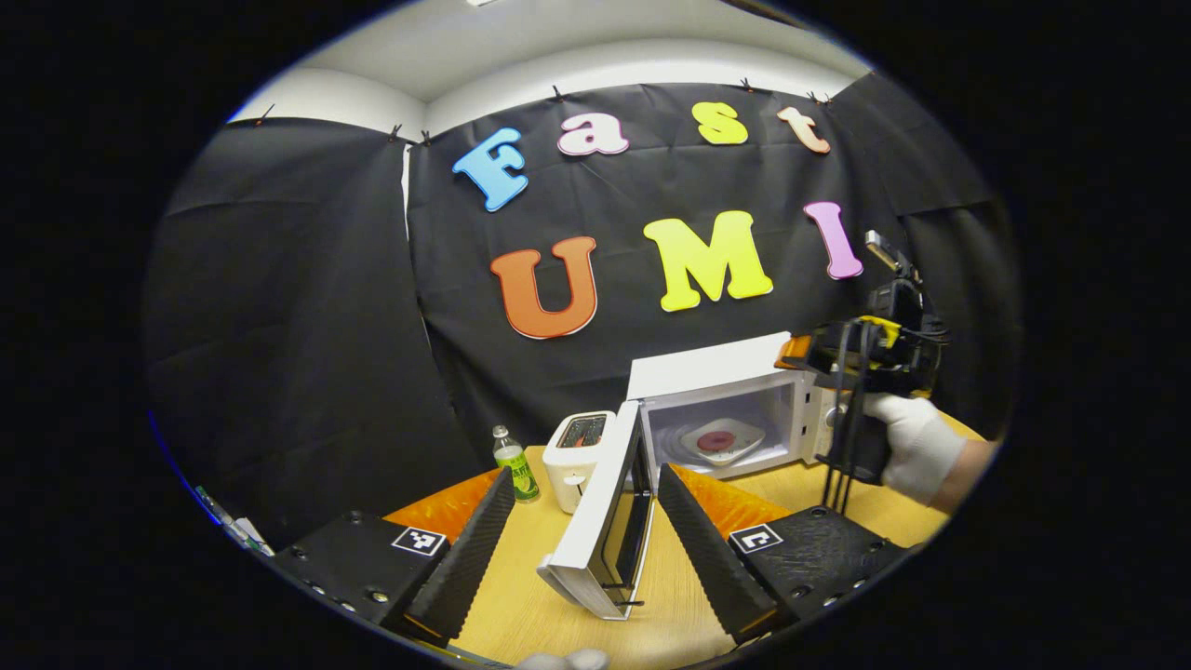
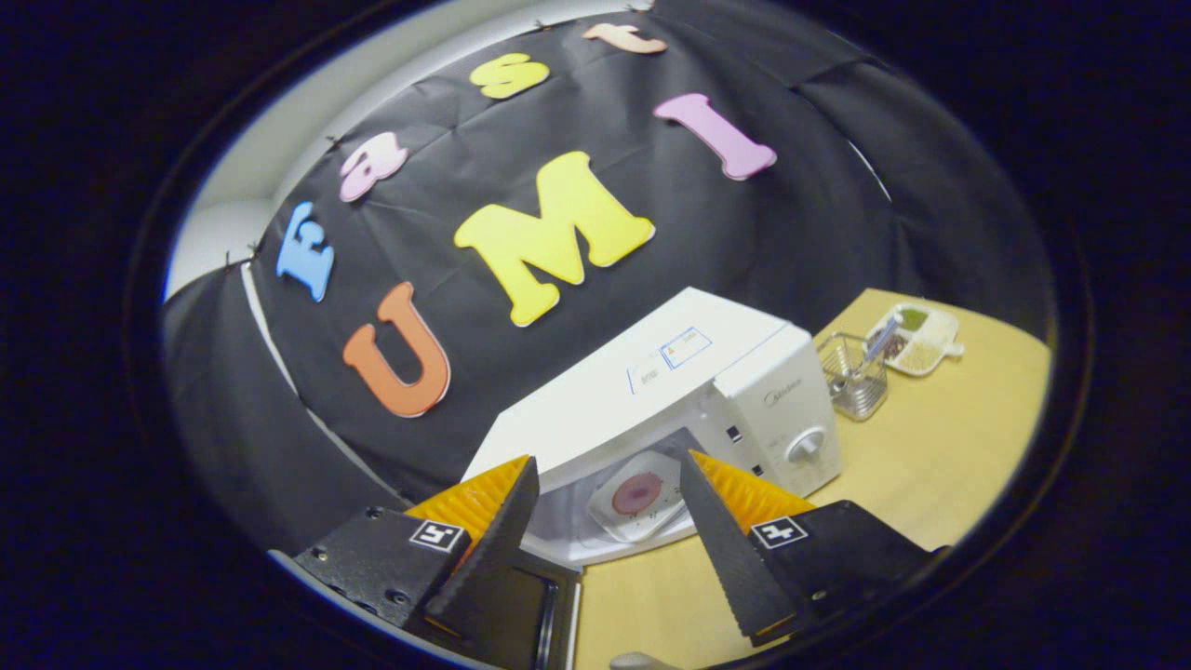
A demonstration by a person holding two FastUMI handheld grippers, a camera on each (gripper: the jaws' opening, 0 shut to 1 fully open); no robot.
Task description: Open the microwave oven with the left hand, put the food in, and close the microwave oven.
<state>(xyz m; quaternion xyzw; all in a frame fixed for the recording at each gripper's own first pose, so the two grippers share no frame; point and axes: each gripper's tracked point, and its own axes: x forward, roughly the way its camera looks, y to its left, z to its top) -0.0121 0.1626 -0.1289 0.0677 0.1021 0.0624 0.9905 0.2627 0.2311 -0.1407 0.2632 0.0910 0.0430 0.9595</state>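
The left gripper (image 1: 584,535) is holding its jaws wide apart with nothing between them, and the free edge of the open door (image 1: 603,526) is standing in the gap, touching neither finger as far as the left gripper view shows. The right gripper (image 2: 605,540) is likewise gaping empty, hanging just in front of the microwave (image 2: 670,391) mouth and looking down into it. The food (image 2: 636,492), a round reddish piece, is lying on a pale plate (image 2: 622,515) on the oven floor, so loading looks done and closing is what remains. The risk is sitting at the doorway: in the left gripper view the gloved hand (image 1: 916,445) and its tool are hovering by the control panel, and a swing of the door could strike them. A push too hard could also slide the oven toward the toaster (image 1: 577,448) and bottle (image 1: 514,463) beside it.
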